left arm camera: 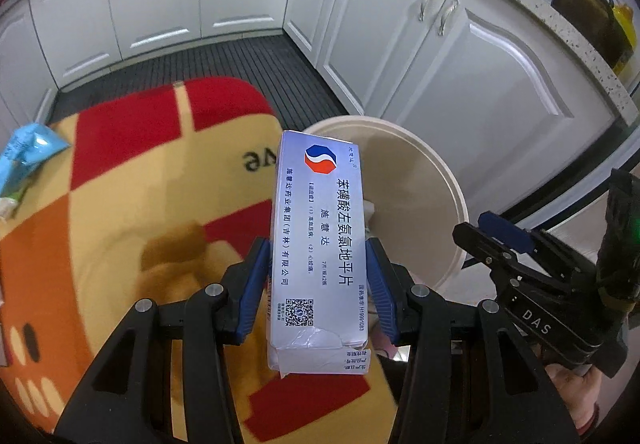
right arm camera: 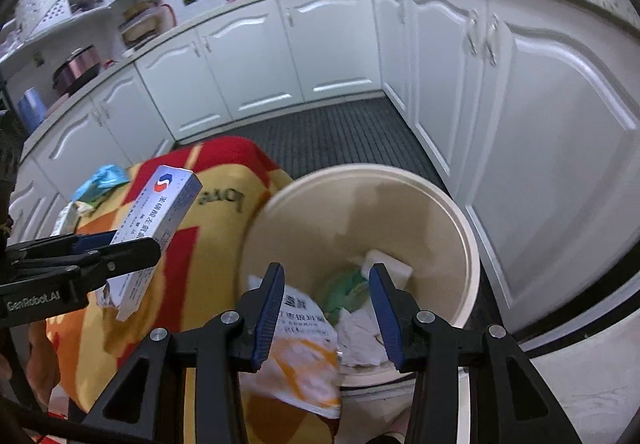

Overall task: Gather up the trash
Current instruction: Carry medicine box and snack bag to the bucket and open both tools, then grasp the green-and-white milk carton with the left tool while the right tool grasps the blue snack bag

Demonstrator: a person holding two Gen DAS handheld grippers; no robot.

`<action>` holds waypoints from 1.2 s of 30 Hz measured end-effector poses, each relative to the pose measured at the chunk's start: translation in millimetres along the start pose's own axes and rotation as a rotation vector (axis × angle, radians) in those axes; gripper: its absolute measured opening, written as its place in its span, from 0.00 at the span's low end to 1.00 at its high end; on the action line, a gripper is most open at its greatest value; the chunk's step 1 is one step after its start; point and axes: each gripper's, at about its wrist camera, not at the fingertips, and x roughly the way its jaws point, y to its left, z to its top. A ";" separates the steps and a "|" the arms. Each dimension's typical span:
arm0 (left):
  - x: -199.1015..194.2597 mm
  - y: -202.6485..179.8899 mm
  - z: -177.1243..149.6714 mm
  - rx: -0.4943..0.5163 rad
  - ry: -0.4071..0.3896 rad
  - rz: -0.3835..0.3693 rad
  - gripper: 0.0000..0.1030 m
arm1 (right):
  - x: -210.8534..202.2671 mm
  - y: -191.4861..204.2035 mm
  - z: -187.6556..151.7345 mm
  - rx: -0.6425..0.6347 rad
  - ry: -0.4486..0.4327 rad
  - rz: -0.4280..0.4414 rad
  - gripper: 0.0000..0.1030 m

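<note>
Left wrist: left gripper (left arm camera: 318, 276) clamped on medicine box (left arm camera: 318, 236), held above patterned blanket (left arm camera: 120, 203), beside cream bin (left arm camera: 440, 179).

Right wrist: right gripper (right arm camera: 326, 310) spread wide, empty, over bin (right arm camera: 472, 244) holding orange-white wrapper (right arm camera: 304, 356), crumpled paper (right arm camera: 360, 336).

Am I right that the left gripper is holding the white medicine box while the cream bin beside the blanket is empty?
Not quite: the bin is not empty. The right wrist view shows wrappers and crumpled paper inside. The left gripper does hold the medicine box beside the blanket.
</note>
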 end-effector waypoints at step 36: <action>3.3 7.1 2.8 -0.046 -0.027 -0.020 0.63 | 9.1 -12.0 -9.5 0.072 0.082 0.009 0.54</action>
